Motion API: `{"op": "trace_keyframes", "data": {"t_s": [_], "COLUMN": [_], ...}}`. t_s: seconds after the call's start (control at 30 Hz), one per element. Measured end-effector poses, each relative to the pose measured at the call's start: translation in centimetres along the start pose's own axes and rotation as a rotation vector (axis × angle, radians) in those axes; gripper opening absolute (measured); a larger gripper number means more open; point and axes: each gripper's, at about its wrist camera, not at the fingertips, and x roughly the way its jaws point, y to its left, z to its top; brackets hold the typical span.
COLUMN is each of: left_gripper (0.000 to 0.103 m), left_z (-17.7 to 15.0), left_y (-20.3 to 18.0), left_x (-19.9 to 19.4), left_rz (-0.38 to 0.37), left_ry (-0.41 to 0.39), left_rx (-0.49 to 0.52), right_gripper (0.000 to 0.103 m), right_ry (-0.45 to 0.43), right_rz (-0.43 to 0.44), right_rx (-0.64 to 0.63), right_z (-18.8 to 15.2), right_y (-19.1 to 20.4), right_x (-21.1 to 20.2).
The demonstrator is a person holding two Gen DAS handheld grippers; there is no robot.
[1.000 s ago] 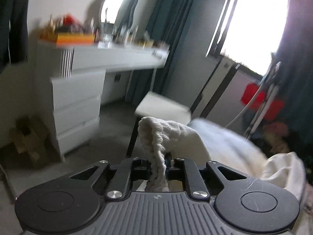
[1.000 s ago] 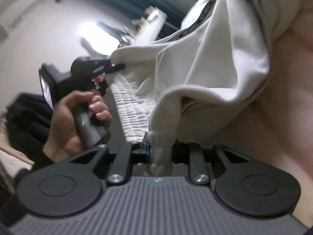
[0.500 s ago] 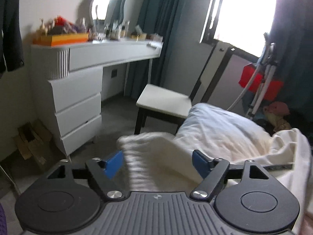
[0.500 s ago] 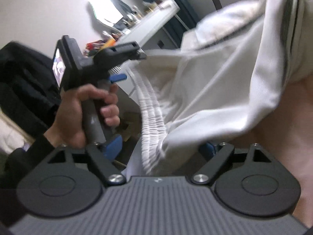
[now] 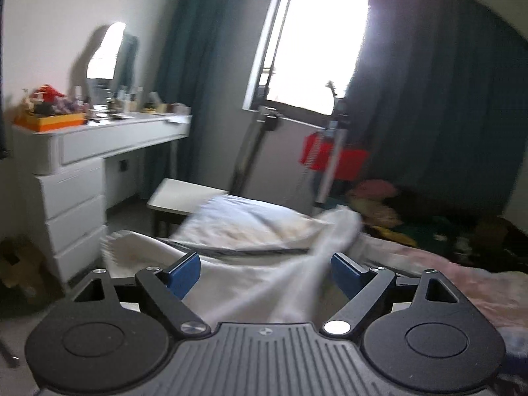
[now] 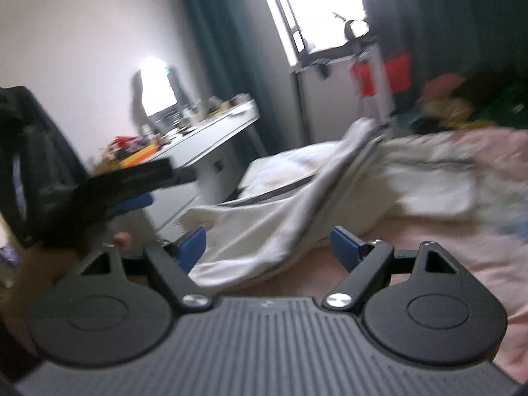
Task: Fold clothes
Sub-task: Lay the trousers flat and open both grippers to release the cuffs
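A white garment with dark side stripes [image 5: 237, 274] lies loose on the pink bedsheet [image 6: 462, 264]; it also shows in the right wrist view [image 6: 264, 227]. Its ribbed waistband [image 5: 114, 247] lies at the bed's left edge. My left gripper [image 5: 265, 272] is open, its blue pads either side of a blurred fold of the cloth, gripping nothing. My right gripper [image 6: 267, 247] is open just above the garment's near end. The left gripper [image 6: 132, 191] and the hand holding it show blurred at the left of the right wrist view.
A white pillow [image 5: 250, 221] lies behind the garment. A white dresser [image 5: 76, 178] with clutter and a mirror stands left, a white stool [image 5: 181, 198] beside the bed. A window [image 5: 316, 43], dark curtains, a red box [image 5: 333, 158] and a clothes pile [image 5: 379, 204] are at the back.
Both grippers held the garment's waistband up a second ago. Both opened and let go; the garment dropped onto the bed and both grippers drew back.
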Motion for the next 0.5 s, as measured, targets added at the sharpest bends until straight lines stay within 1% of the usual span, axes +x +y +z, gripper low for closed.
{"op": "trace_keyframes", "data": {"t_s": [0.07,0.13,0.2,0.27,0.37,0.5], "left_gripper": [0.091,0.091,0.091,0.091,0.091,0.091], "left_z": [-1.6,-3.2,-4.8,-5.9,-6.8,-7.2], "left_y": [-2.1,-4.2,-5.9,-7.1,-8.3,-8.8], "left_x": [-0.5,-0.8,-0.7,-0.1,1.7,5.9], "left_rz": [-0.035,-0.068,-0.09,-0.087,-0.073,-0.034], "left_ry": [0.016,0.032,0.045,0.062,0.089,0.111], "left_rx": [0.0,0.002,0.013,0.038,0.06,0.09], "right_gripper": [0.084,0.084,0.084,0.084,0.084,0.084], "right_ry": [-0.023,-0.036,-0.046,-0.054,-0.064,-0.076], "right_rz": [-0.053,-0.108,-0.146,-0.174,-0.202,-0.24], "right_rx": [-0.015,-0.025,-0.028,-0.024,-0.008,0.014], "right_z": [-0.1,-0.5,-1.1,-1.6,-2.0,-2.5], "right_y": [-1.9,-3.9,-5.7,-7.4,-9.4,-12.2], "right_x": [-1.6,-3.5,-4.1,-4.4,-4.6,-4.8]}}
